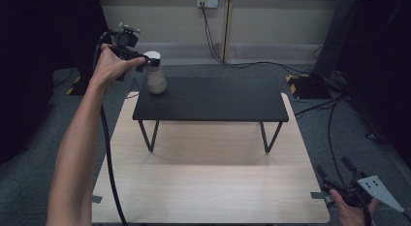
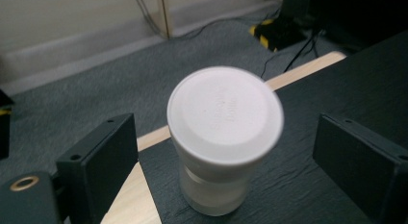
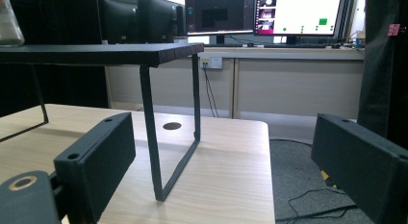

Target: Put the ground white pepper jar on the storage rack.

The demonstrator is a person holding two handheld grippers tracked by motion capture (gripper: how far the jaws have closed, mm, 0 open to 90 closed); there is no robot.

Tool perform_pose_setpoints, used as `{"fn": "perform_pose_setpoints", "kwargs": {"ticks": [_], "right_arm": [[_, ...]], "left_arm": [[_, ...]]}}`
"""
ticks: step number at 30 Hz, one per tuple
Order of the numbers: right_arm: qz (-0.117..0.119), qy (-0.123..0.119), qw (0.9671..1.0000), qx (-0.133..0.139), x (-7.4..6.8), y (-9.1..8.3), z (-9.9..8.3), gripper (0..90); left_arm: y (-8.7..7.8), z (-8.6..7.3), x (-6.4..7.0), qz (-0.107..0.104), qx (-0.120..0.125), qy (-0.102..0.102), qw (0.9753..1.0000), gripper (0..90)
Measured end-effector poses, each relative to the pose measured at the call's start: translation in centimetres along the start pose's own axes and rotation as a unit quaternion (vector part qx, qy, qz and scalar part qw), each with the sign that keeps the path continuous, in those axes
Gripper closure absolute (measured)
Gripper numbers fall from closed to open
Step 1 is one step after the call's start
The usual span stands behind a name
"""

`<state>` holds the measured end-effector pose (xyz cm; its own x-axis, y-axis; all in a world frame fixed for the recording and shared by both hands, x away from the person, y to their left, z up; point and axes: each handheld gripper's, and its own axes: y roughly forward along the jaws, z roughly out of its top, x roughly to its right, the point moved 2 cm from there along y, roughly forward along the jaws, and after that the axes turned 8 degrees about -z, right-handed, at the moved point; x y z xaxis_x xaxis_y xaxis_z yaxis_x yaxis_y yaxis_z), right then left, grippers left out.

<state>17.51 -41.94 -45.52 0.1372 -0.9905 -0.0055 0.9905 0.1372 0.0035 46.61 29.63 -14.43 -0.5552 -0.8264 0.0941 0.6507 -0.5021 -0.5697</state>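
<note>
At the near right corner of the desk [image 1: 208, 187], my right tongs [image 1: 334, 175] rest low beside the edge, held in my right hand [image 1: 350, 209], jaws spread wide and holding nothing. In the right gripper view the two black jaws stand well apart, and between them lie the pale wooden desk top and one black wire leg [image 3: 166, 152] of the raised shelf [image 3: 96, 53]. A round hole [image 3: 172, 125] is set in the desk surface behind that leg. Farther off in that view, a row of monitors [image 3: 262, 15] stands on a counter along the wall.

Mid-desk, the black shelf [image 1: 213, 102] stands on its wire legs across the far half of the wooden top. My left forearm [image 1: 77, 158] reaches forward along the left side of the desk, a black cable [image 1: 109, 163] trailing beside it.

At the far left corner of the shelf, a white lidded container [image 1: 155, 73] stands upright on the dark surface, close to the shelf edge. My left tongs [image 1: 145, 61] are at its top, jaws open on either side of it. In the left gripper view the white container [image 2: 223, 137] sits between the spread jaws, with a gap on each side; neither jaw touches it. Its round lid [image 2: 225, 113] faces the camera, slightly blurred. Beyond lie grey carpet [image 2: 96, 80] and loose cables on the floor.
</note>
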Motion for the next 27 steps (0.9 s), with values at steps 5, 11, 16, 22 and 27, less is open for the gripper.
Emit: {"fn": "perform_pose_setpoints", "kwargs": {"ticks": [5,11,16,22,27], "right_arm": [[0.001,0.001,1.0,0.001,-0.1,0.0,0.0,7.8],[0.002,-0.001,1.0,0.003,-0.3,0.0,0.1,7.8],[0.003,-0.001,1.0,0.005,-0.3,0.0,0.2,7.7],[0.005,-0.001,1.0,0.004,-0.6,0.0,0.3,7.8],[0.006,-0.002,1.0,0.006,-0.8,0.0,0.3,7.8]], "left_arm": [[-3.5,-0.7,0.8,0.0,0.037,0.012,0.9992,7.2],[-6.5,-2.3,1.7,-0.009,0.071,0.029,0.997,6.2],[-9.4,-4.8,2.8,-0.03,0.09,0.055,0.9939,6.0],[-12.4,-8.0,4.3,-0.043,0.113,0.08,0.9894,6.0],[-14.2,-10.4,5.4,-0.05,0.125,0.094,0.9864,5.7]]}}
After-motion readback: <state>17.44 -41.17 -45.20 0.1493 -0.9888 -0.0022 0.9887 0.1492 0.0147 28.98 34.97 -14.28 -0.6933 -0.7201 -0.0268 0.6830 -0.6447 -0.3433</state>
